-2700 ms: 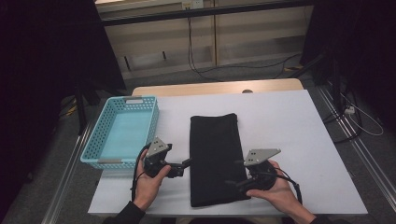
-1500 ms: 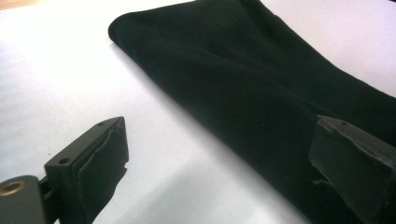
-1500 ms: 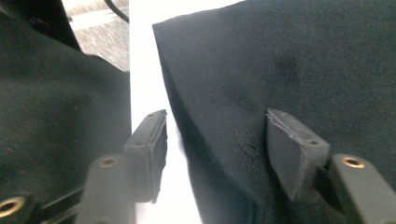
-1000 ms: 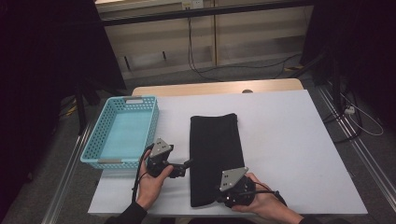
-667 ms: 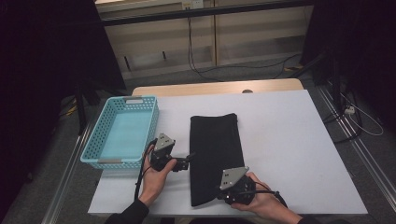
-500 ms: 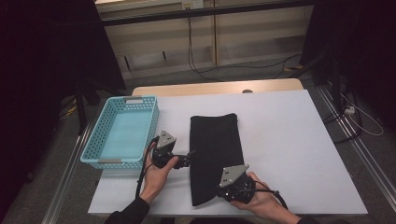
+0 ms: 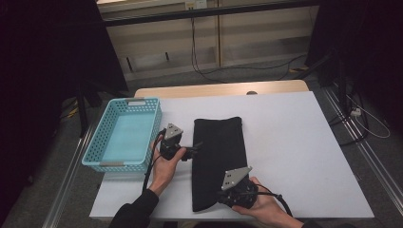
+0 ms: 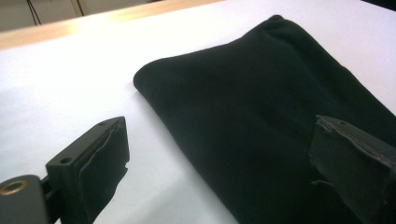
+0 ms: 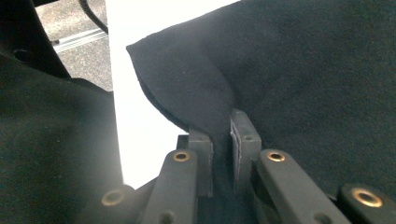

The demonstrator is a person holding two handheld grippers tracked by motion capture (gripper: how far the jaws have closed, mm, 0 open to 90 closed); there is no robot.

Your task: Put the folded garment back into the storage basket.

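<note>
I work in a lab room. My white table (image 7: 285,128) stands on metal rails (image 7: 366,152). Cables (image 7: 209,71) cross the floor at 12 o'clock.

Right tool pinching a black cloth

The right tool (image 9: 222,140) has its two black jaws pressed tight on a fold of the black cloth (image 9: 317,79). The jaws have just been closing, and the cloth is between them. The pinched bit stands up from the jaws and bends over to the left, like a little flap with a round edge. The rest of the cloth lies flat, off to the right and toward the top. The white bench (image 9: 140,140) shows as a bright strip to the left of the flap. More dark stuff sits at the far left, too dim to tell what it is. Small brass pins shine on the tool's arms near the bottom.
</note>
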